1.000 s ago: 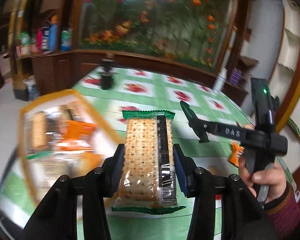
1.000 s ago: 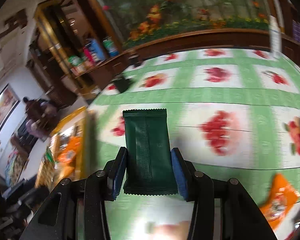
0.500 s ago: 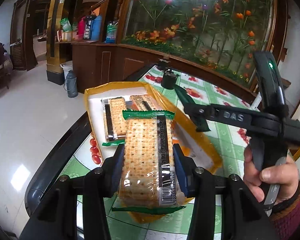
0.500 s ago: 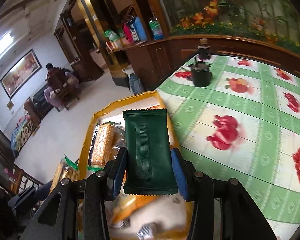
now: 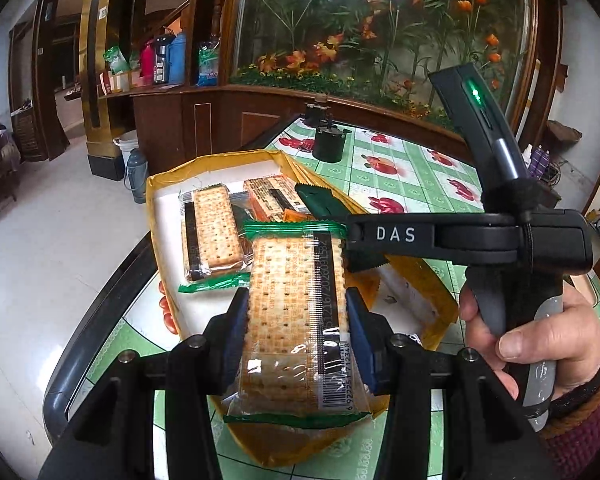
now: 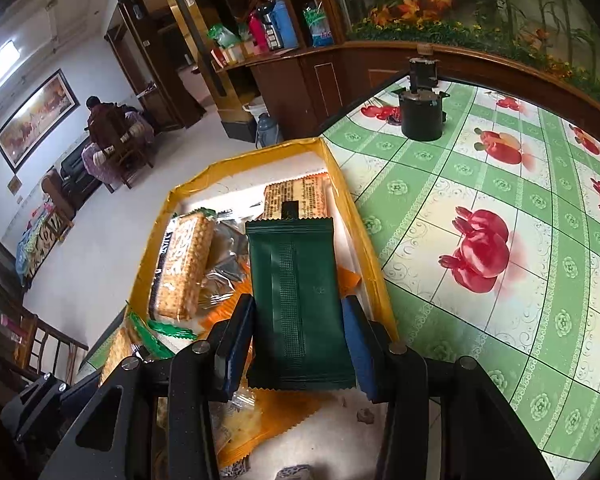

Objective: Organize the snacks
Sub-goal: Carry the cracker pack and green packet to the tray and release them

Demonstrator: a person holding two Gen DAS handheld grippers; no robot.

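My left gripper point(image 5: 298, 336) is shut on a clear cracker pack point(image 5: 296, 312) with green ends and holds it above the near end of a yellow-rimmed tray point(image 5: 156, 184). My right gripper point(image 6: 298, 344) is shut on a dark green snack packet point(image 6: 296, 300) and holds it over the same tray point(image 6: 364, 240). The right gripper also shows in the left wrist view point(image 5: 340, 220), just beyond the cracker pack. In the tray lie another cracker pack point(image 5: 212, 232), an orange packet point(image 5: 272, 196) and several more wrappers.
The tray sits at the corner of a table with a green and white cloth with red fruit prints point(image 6: 480, 248). A black pot point(image 6: 420, 116) stands farther back on the table. The table's dark edge point(image 5: 84, 352) and the floor lie to the left.
Both grippers have swung left from the open table to above the tray, each keeping its packet. In the last half second they have come lower and closer to the tray.
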